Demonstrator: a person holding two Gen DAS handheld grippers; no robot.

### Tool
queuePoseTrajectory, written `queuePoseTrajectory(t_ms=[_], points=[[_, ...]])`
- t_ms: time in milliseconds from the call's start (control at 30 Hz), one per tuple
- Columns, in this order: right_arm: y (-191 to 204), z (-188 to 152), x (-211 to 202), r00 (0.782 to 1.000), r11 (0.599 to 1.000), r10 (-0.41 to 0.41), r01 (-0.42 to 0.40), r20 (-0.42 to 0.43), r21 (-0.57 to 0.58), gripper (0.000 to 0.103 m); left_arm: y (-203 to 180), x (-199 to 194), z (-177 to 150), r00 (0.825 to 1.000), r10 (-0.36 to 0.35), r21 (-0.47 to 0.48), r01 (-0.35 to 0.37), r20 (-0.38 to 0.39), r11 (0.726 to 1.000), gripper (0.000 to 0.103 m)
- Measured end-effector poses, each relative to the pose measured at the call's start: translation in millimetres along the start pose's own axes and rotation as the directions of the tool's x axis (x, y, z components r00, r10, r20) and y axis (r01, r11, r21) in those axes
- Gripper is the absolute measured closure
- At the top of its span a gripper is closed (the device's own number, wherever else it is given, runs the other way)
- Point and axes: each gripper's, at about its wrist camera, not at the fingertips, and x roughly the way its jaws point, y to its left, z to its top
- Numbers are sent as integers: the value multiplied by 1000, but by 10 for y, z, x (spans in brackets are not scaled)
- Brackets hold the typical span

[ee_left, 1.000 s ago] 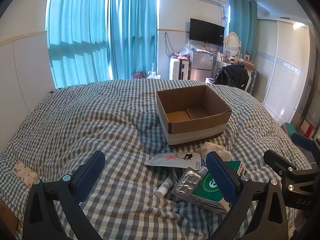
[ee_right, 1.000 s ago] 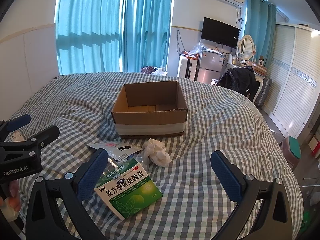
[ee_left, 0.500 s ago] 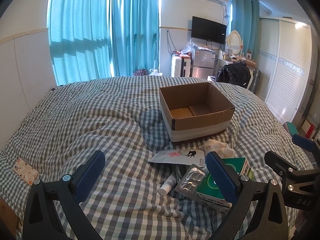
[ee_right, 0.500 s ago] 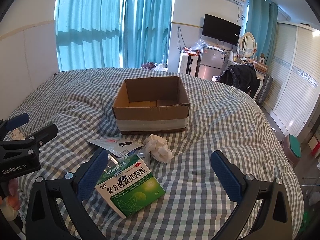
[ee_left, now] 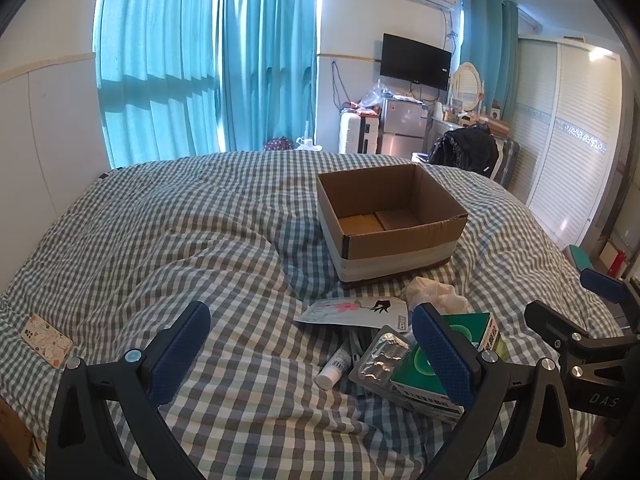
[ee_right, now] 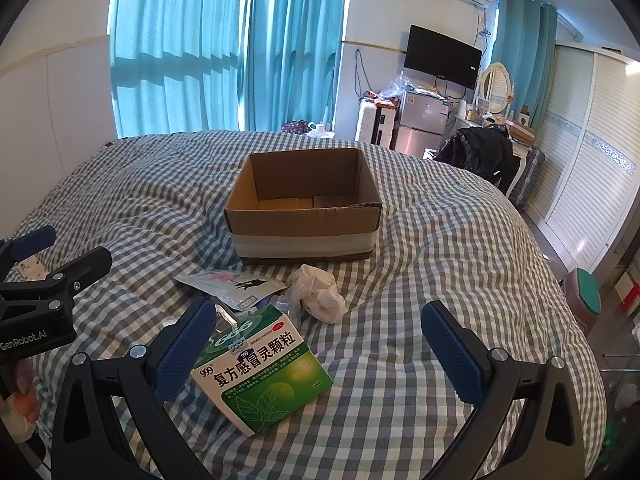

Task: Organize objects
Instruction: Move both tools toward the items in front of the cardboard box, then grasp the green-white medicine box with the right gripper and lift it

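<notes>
An open, empty cardboard box (ee_left: 394,222) (ee_right: 304,216) stands on the checked bed. In front of it lie a green medicine box (ee_right: 262,368) (ee_left: 424,372), a crumpled white tissue (ee_right: 318,292) (ee_left: 434,294), a flat printed sachet (ee_left: 354,311) (ee_right: 236,282), a silver blister pack (ee_left: 380,360) and a small white tube (ee_left: 334,366). My left gripper (ee_left: 312,354) is open and empty, above the bed just left of the pile. My right gripper (ee_right: 320,354) is open and empty, its left finger next to the medicine box.
A phone in a patterned case (ee_left: 46,340) lies at the bed's left edge. Beyond the bed are teal curtains, a fridge (ee_left: 402,130), a suitcase, a chair with a black jacket (ee_left: 466,150) and a white wardrobe on the right.
Both grippers have moved slightly forward toward the box and pile; everything appears a bit nearer. Both stay open. No object has moved.
</notes>
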Motion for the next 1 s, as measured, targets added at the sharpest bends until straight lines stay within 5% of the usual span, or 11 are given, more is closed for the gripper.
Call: queuePoseTrajectory(t_ms=[467,1000], points=[[-35,-14,65,999,999,0,1,-32,32,0,7,58,-48,1000,8,12,-7,-18,1000,0],[-39,-315,775,952,974,128,-68,-277,217,0,270,288,-224,996,28,-8,-29,-80,1000,0]])
